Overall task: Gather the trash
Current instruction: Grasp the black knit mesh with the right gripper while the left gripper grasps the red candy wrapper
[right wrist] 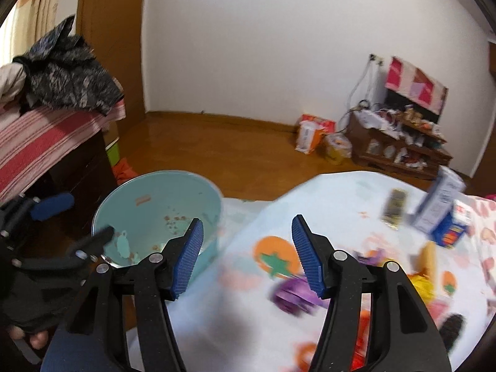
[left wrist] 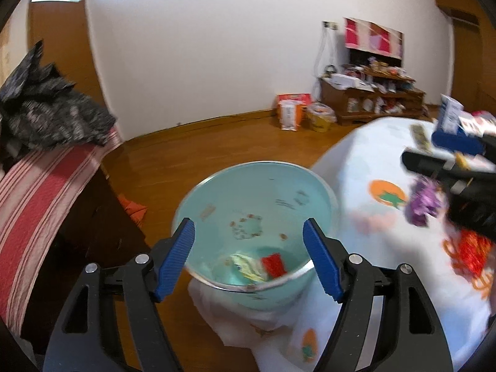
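A light blue trash bin (left wrist: 254,204) stands on the floor beside the white-clothed table (left wrist: 365,161); a red wrapper (left wrist: 274,265) and a pale crumpled wrapper (left wrist: 248,266) lie in it. My left gripper (left wrist: 249,241) is open and empty just over the bin's near rim. My right gripper (right wrist: 248,248) is open and empty above the table edge, right of the bin (right wrist: 161,210). A purple wrapper (right wrist: 291,294) lies on the cloth under its right finger. It also shows in the left wrist view (left wrist: 424,201), as does a red wrapper (left wrist: 474,248).
On the table stand a white carton (right wrist: 440,204), a blue box (right wrist: 452,229), a dark packet (right wrist: 395,207) and yellow trash (right wrist: 424,266). A striped bed with dark clothes (left wrist: 46,108) is at left. A cluttered low shelf (left wrist: 372,96) stands at the wall.
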Tool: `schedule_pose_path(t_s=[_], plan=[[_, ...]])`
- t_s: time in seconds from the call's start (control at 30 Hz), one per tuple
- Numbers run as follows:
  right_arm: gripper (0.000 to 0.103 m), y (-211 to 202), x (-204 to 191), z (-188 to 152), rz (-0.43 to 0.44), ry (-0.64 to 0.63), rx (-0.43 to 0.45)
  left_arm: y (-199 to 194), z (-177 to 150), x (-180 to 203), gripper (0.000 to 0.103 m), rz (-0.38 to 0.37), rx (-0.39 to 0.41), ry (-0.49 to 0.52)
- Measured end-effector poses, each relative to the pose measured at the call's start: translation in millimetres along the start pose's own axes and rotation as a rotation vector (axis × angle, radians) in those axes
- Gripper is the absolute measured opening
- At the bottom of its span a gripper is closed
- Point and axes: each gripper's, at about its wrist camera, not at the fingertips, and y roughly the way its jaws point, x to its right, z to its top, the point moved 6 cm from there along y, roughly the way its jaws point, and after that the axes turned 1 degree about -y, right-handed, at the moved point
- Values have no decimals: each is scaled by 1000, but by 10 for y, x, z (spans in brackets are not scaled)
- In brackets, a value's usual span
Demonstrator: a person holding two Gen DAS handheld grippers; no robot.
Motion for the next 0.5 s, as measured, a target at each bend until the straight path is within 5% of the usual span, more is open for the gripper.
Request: schedule_pose_path(t_s=[0.2, 0.5], plan=[[62, -618, 562, -263, -132, 37, 41, -76, -15, 494, 72, -79, 14, 74], [62, -1215, 1743, -1172, -345, 202, -19, -236, -102, 1383, 72, -223, 40, 172]])
